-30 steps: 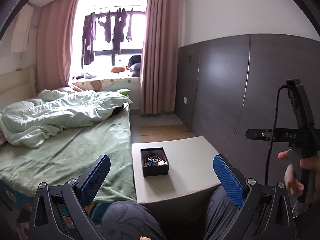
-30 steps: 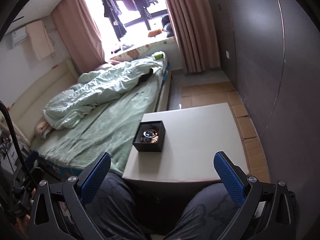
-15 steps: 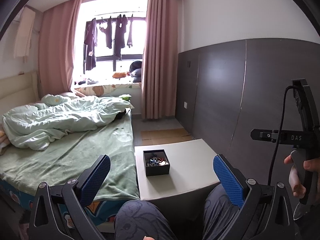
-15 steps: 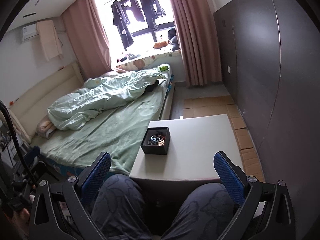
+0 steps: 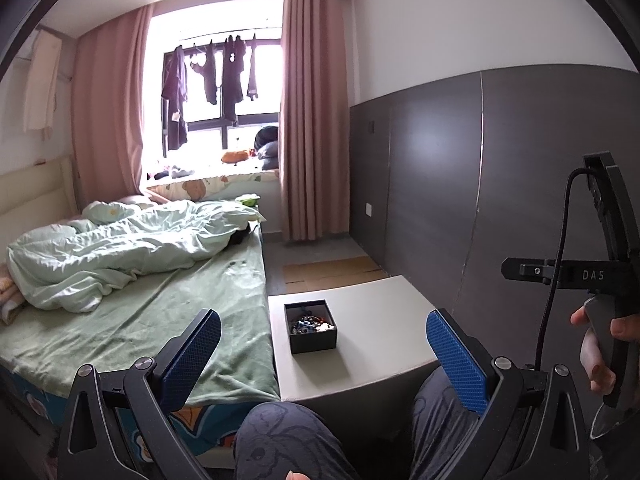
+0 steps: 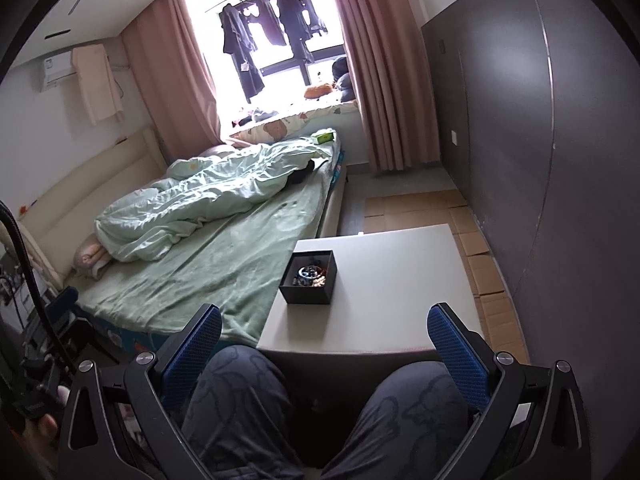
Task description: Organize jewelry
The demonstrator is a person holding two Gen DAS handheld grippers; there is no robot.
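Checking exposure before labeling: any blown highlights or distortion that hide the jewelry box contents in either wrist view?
Left wrist: window blown out, walls bowed by fisheye; black box sharp, but the jewelry is too small to tell apart. Right wrist: same backlight, box evenly lit on the white table, no glare.

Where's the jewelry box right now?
The black jewelry box sits on the white table, near its left edge beside the bed, ahead of both open grippers and untouched.

We can read only the white letters "DAS" on the black crossbar of the right gripper's handle (image 5: 592, 275), seen at the left wrist view's right edge.
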